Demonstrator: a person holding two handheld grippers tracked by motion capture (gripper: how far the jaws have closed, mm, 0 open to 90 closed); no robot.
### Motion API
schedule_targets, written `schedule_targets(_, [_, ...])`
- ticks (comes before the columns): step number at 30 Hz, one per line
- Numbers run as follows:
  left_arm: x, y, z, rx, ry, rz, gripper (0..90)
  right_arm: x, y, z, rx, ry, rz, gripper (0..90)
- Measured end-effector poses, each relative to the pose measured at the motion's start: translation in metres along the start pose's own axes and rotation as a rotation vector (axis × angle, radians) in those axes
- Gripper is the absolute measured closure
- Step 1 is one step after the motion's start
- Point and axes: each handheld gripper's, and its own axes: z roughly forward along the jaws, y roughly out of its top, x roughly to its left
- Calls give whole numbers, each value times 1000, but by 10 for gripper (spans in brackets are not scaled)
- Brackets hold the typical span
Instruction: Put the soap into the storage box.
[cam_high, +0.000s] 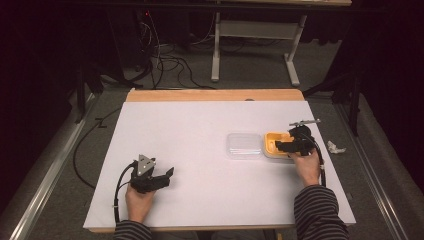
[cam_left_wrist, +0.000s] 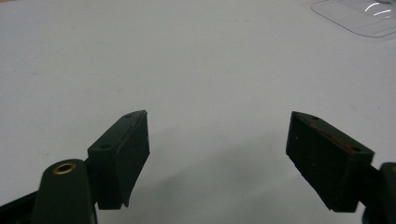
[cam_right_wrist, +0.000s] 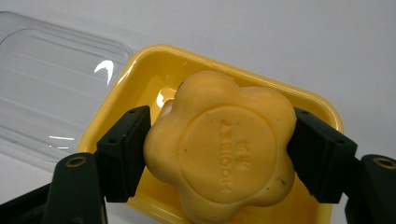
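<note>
A flower-shaped yellow soap bar (cam_right_wrist: 222, 149) is clamped between the two black jaws of my right gripper (cam_right_wrist: 219, 151), just above a yellow soap dish (cam_right_wrist: 140, 77). In the high view the right gripper (cam_high: 287, 146) hovers over that dish (cam_high: 270, 142) at the table's right side. A clear plastic lid (cam_high: 244, 145) lies flat directly left of the dish, also seen as the clear lid (cam_right_wrist: 51, 88). My left gripper (cam_high: 167, 176) rests near the front left of the table, open, with nothing between its pads (cam_left_wrist: 133, 149). The lid's corner (cam_left_wrist: 359, 16) shows far off.
The white tabletop (cam_high: 200, 130) has a wooden strip along its far edge. A crumpled white scrap (cam_high: 335, 147) lies on the floor right of the table. Cables and a desk frame (cam_high: 217, 45) stand on the floor beyond.
</note>
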Motion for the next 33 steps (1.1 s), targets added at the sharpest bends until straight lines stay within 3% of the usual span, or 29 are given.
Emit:
schedule_targets(11, [0, 0, 0, -1, 0, 1, 221, 2, 0, 9, 35, -1, -15, 274])
schedule_targets(33, [-1, 0, 0, 0, 5, 2, 223, 0, -3, 11, -1, 28, 29, 204])
